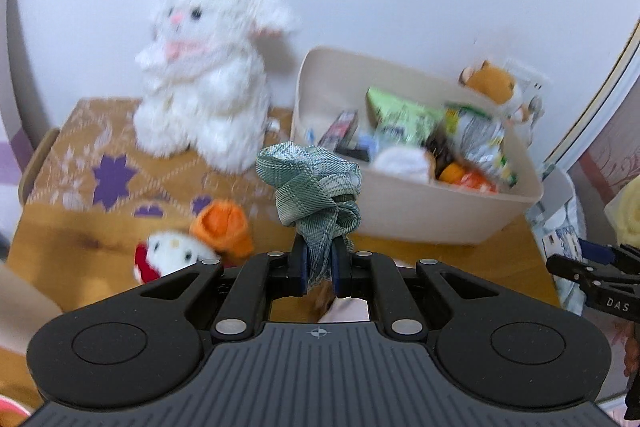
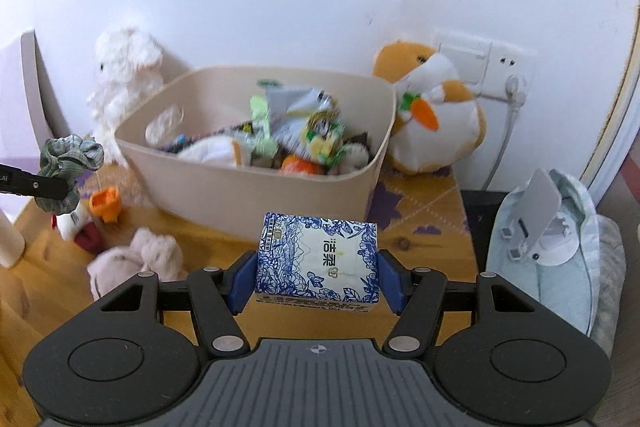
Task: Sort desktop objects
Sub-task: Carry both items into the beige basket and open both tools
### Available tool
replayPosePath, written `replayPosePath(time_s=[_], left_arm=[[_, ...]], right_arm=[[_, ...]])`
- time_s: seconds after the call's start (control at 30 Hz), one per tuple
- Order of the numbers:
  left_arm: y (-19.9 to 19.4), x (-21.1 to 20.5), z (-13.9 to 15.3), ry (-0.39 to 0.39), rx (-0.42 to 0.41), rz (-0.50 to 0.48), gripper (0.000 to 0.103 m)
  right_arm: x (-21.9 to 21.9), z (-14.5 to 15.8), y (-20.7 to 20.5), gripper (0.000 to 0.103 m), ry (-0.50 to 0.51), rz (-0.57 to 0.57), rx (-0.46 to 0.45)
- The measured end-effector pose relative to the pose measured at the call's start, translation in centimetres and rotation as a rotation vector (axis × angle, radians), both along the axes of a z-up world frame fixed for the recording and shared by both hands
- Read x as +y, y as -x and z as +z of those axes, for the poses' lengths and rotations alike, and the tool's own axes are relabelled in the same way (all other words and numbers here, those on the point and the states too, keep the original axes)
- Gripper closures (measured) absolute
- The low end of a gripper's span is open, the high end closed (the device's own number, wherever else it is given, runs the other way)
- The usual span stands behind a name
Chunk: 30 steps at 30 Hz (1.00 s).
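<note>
Left wrist view: a green plaid scrunchie (image 1: 310, 183) is clamped between the closed pads of the left gripper (image 1: 320, 269), held above the desk (image 1: 440, 255) in front of a beige bin (image 1: 400, 215) filled with packets. A white plush rabbit (image 1: 204, 75) is seated behind.

Right wrist view: a blue-and-white tissue pack (image 2: 318, 259) is gripped by the right gripper (image 2: 316, 281), near the bin's front wall. An orange-and-white plush (image 2: 432, 107) is seen beside the bin.

left claw (image 1: 320, 269): bottom centre of the left wrist view, angled downward, jaws pinched tight on a green scrunchie (image 1: 310, 183) | right claw (image 2: 316, 279): bottom centre of the right wrist view, angled downward, blue pads (image 2: 244, 281) pressed on both sides of a tissue pack (image 2: 318, 259), jaws about half apart
</note>
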<state>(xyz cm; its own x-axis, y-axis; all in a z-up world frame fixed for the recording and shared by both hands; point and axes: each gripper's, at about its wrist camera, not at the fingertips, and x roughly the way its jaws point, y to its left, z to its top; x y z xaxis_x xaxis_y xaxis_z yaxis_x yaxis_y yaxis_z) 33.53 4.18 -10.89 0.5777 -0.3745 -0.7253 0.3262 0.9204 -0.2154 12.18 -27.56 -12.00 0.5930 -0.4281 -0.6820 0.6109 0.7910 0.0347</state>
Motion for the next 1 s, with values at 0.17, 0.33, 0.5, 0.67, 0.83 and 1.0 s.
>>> replayPosePath(time_s=[0.17,0.33,0.5,0.67,0.83,1.0], left_arm=[[-1.0,-1.3,2.1,-0.009,-0.07,-0.033,0.093],[-2.7,-2.9,3.7,-0.006,-0.114,-0.06,0.093],[-4.4,-5.2,4.6,-0.019,-0.148,-0.096,0.093],[-6.1,-7.4,4.3,-0.053,-0.164,-0.124,0.093],[-7.8,-9.6,2.8,-0.12,-0.169,-0.157,0.093],[-9.1,-10.8,0.6,-0.193,-0.15,-0.182,0.093]], right_arm=[[-0.5,2.2,-0.5,0.043,0.032,0.011,-0.048],[-1.3,3.9,-2.5,0.043,0.07,0.03,-0.078],[-2.2,5.0,-5.7,0.043,0.114,0.07,-0.083],[-2.4,5.1,-10.2,0.043,0.171,0.135,-0.055],[-2.8,4.6,-14.3,0.043,0.209,0.17,-0.012],[-3.3,3.0,-16.7,0.043,0.211,0.168,0.038]])
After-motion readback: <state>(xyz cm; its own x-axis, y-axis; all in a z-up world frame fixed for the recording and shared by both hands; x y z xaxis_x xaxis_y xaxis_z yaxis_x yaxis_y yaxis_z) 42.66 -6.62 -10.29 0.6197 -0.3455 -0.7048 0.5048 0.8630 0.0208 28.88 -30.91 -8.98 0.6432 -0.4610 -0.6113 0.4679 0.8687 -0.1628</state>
